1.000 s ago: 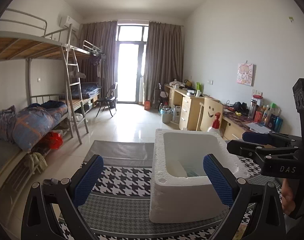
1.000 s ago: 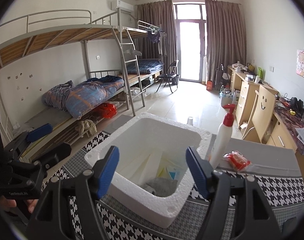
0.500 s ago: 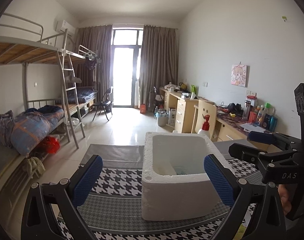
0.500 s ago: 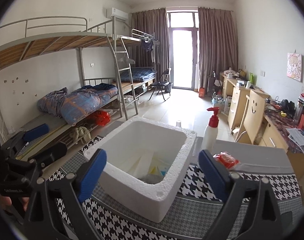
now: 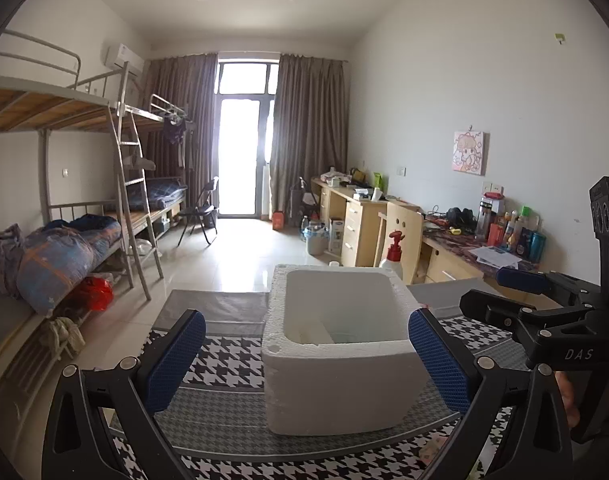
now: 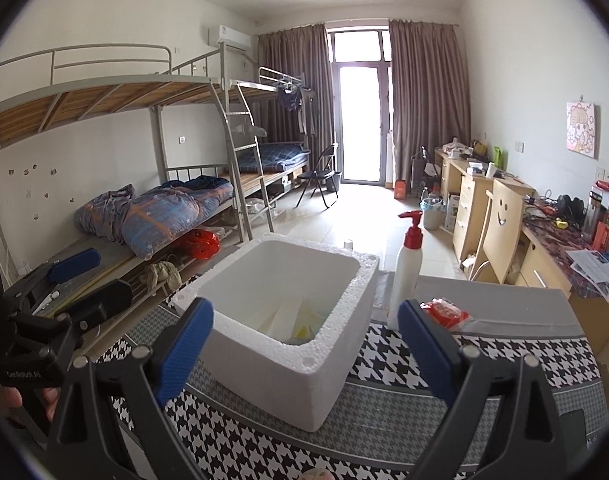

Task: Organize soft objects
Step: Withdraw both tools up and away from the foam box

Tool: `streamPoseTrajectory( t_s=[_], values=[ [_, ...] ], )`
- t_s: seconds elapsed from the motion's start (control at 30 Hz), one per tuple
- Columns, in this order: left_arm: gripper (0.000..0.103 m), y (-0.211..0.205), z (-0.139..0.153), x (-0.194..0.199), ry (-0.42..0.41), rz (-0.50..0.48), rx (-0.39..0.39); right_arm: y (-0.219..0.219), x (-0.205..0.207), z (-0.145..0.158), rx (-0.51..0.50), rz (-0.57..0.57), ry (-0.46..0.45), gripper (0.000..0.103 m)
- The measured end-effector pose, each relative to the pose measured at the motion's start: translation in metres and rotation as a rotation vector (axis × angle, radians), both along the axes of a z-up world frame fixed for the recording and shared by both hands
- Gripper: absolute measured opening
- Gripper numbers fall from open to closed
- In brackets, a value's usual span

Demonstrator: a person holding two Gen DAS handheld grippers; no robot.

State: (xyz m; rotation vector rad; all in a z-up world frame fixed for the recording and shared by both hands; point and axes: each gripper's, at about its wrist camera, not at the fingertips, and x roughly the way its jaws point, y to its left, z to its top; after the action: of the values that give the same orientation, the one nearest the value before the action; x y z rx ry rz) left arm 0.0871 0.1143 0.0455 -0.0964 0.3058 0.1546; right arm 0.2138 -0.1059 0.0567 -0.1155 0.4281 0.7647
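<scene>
the white foam box [image 5: 336,356] stands open-topped on the desk [image 5: 224,420], on a black-and-white houndstooth cloth [image 6: 456,360]. pale folded items and something yellow lie in the bottom of the box [image 6: 292,320]; what they are cannot be told from either view.

left gripper [image 5: 304,360]: jaws wide apart, blue pads [image 5: 176,360] clear of the box on both sides, nothing between them but the box seen beyond. it is held short of the near wall of the box, not touching it.

right gripper [image 6: 304,352]: jaws spread wide, blue pads [image 6: 424,348] empty, with a corner of the box seen between them but not pressed. in the left wrist view this gripper shows at the right edge, beside the box, with a hand behind its handle.

a white pump bottle with a red top [image 6: 406,268] stands upright just beyond the far right corner of the box. a red-and-clear packet [image 6: 444,314] lies on the grey strip of the desk near the bottle.

background: a metal bunk bed [image 6: 144,120] with a rolled blue quilt [image 6: 164,212] on the lower bunk, wooden desks along the right wall, curtains at a bright door.
</scene>
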Motion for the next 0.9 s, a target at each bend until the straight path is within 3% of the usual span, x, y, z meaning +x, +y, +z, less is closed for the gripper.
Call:
streamPoseTrajectory(
  t_s=[0.9],
  values=[
    [0.102,-0.023,-0.005,-0.013,-0.014,-0.074,-0.008,-0.042,-0.022,-0.006,0.065,-0.063,-0.032,0.095]
  ],
)
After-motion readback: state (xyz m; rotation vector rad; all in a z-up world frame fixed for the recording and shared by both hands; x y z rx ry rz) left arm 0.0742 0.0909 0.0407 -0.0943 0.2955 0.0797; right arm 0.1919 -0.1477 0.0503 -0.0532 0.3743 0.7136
